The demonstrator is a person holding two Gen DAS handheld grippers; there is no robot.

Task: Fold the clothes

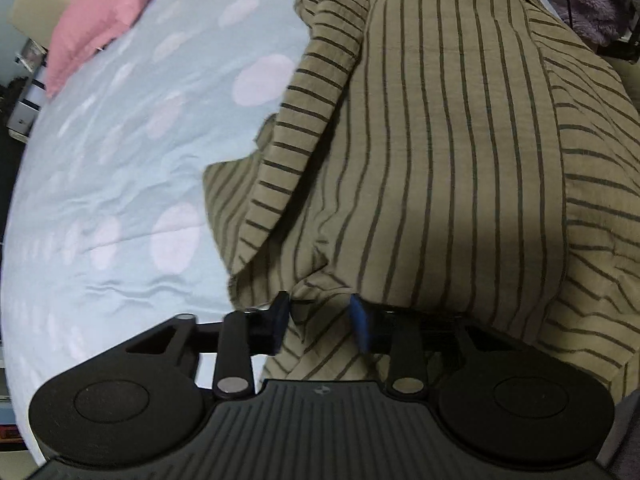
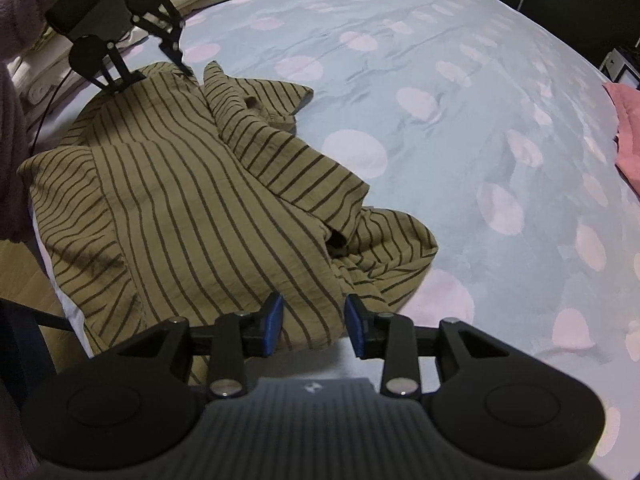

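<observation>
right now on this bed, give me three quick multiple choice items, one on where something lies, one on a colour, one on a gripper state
1. Where does the pink cloth lie relative to the striped shirt?
A. on top of it
B. apart from it, at the bed's edge
C. under it

2. What colour is the shirt's ground under its dark stripes?
A. olive tan
B. white
C. red

3. How do the right gripper's jaws stand?
A. clamped flat together
B. gripping the pink cloth
C. apart, with shirt fabric showing between them

Answers: 1 B, bare dotted bedsheet separates them. 2 A, the fabric is olive tan in both views. 3 C, a gap shows between the blue pads, over the shirt's hem.
</observation>
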